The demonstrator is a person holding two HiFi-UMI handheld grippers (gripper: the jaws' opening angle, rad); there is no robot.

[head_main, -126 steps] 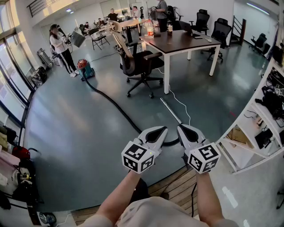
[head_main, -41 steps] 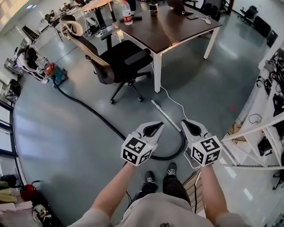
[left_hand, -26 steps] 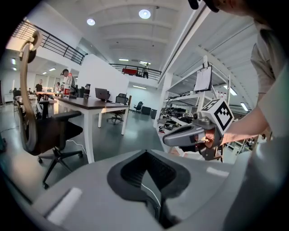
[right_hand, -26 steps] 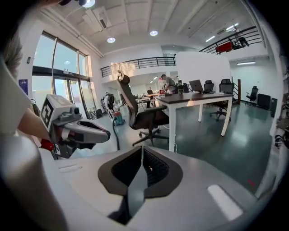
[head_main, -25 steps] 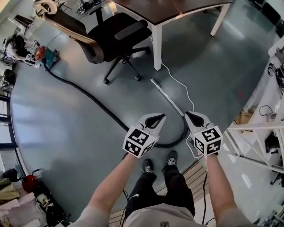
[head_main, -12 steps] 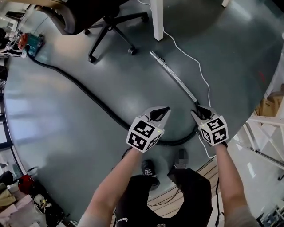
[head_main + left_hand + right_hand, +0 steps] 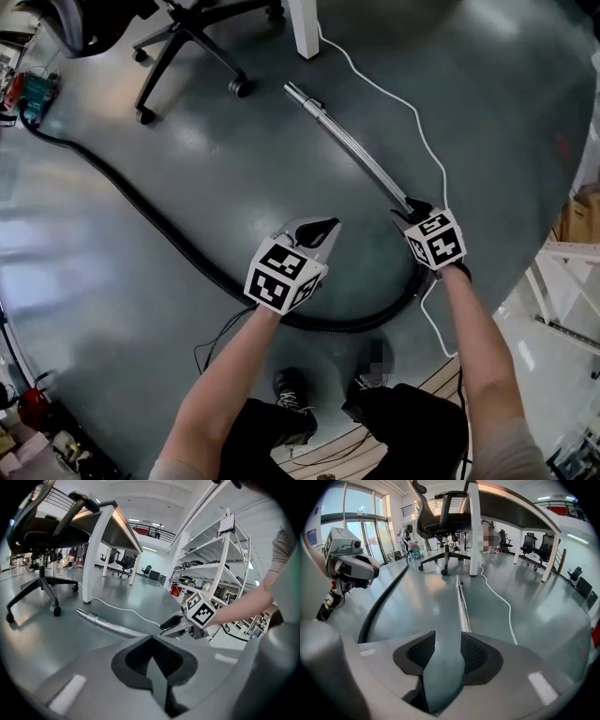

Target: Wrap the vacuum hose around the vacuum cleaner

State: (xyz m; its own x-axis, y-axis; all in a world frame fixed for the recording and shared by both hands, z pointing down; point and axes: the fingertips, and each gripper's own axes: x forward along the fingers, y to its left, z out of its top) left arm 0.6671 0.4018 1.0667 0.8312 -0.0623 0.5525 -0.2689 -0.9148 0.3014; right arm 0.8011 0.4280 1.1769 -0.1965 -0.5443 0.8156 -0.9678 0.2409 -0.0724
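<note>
A black vacuum hose [image 7: 150, 217] snakes over the grey floor from the vacuum cleaner [image 7: 26, 89] at the far left. It loops under my hands up to the metal wand [image 7: 347, 145]. My right gripper [image 7: 412, 212] hangs low over the dark joint where wand and hose meet. Its jaws have just been opening, and only floor shows between them. In the right gripper view the wand [image 7: 461, 604] runs straight ahead of the right gripper [image 7: 446, 639], with the hose [image 7: 379, 604] to its left. My left gripper [image 7: 317, 231] is shut and empty, just inside the hose loop.
An office chair [image 7: 187, 28] and a white table leg [image 7: 302, 23] stand beyond the wand's far end. A white cable [image 7: 412, 122] trails along the wand's right side. Metal shelving [image 7: 220, 559] stands close on the right. The person's feet are near the hose loop.
Both grippers have sunk close to the floor and the view has tilted down. The right jaws went from shut to open above the wand's handle end.
</note>
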